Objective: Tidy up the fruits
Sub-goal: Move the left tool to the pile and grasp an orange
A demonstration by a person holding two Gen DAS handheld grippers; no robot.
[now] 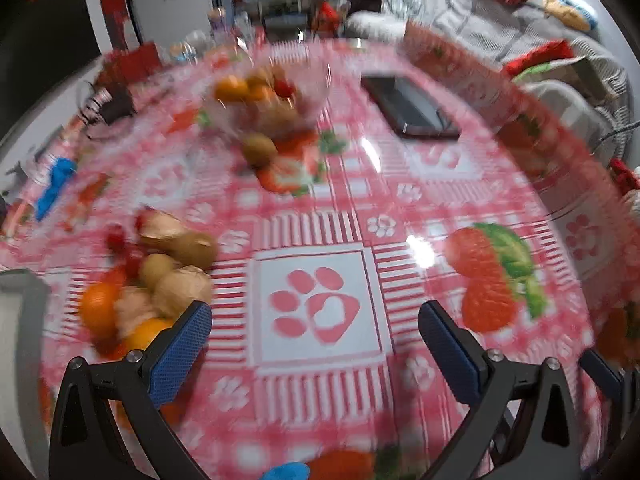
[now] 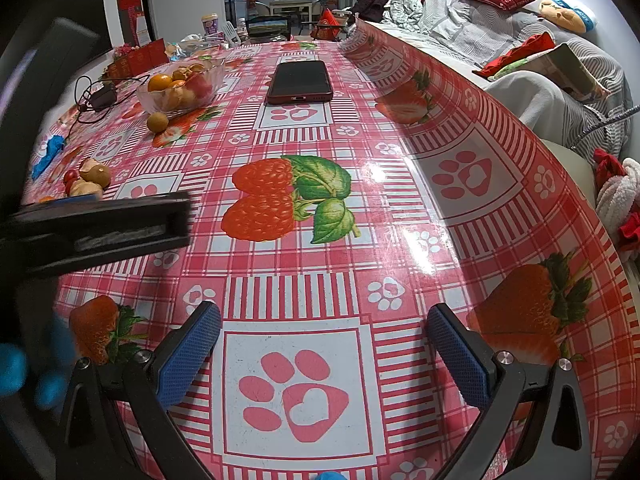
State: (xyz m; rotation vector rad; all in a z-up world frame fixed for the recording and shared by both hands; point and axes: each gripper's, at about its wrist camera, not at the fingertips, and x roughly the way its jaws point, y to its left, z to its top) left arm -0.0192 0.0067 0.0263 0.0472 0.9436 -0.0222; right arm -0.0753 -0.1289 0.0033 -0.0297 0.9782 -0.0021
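Observation:
A clear glass bowl (image 1: 276, 92) holding oranges and red fruit stands at the far middle of the table; it also shows in the right wrist view (image 2: 180, 88). One brown fruit (image 1: 259, 149) lies just in front of it (image 2: 157, 122). A loose pile of oranges, brown fruits and small red ones (image 1: 160, 276) lies at the left, right beside my left gripper's left finger; the right wrist view shows it far left (image 2: 90, 180). My left gripper (image 1: 316, 332) is open and empty. My right gripper (image 2: 324, 332) is open and empty over the tablecloth.
A dark phone (image 1: 412, 108) lies on the red checked tablecloth (image 1: 400, 200) at the far right (image 2: 300, 82). A charger with cable (image 2: 102, 96) and a blue cloth (image 1: 54, 188) sit at the left. The left gripper's body (image 2: 100, 224) crosses the right wrist view. A sofa (image 2: 520, 40) stands beyond the right edge.

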